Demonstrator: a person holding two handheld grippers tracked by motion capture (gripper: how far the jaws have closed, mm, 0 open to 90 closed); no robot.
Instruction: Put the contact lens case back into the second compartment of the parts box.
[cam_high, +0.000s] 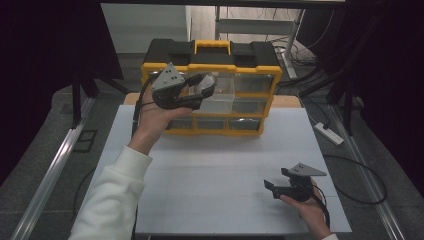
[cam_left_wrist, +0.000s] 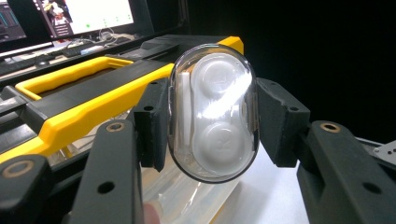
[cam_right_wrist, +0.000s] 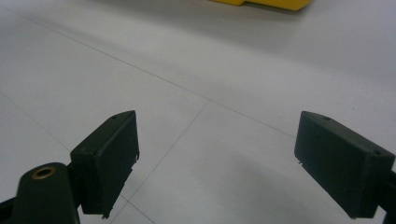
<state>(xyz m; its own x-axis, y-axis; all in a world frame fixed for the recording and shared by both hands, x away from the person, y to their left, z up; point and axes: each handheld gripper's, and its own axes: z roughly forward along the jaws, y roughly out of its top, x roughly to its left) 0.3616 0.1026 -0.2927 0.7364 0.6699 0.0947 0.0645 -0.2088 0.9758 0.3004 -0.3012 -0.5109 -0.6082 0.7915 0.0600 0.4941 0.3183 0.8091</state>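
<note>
My left gripper is shut on a clear oval contact lens case with two white round cups inside. In the high view the left gripper holds the lens case up in front of the yellow and black drawer organizer, just over a pulled-out clear drawer. My right gripper rests low on the white table at the front right, its jaws wide apart with nothing between them. The right gripper looks along the bare white tabletop.
The organizer has a yellow handle on top and rows of clear drawers. A white power strip and cables lie on the floor to the right. Metal rails run along both sides of the table.
</note>
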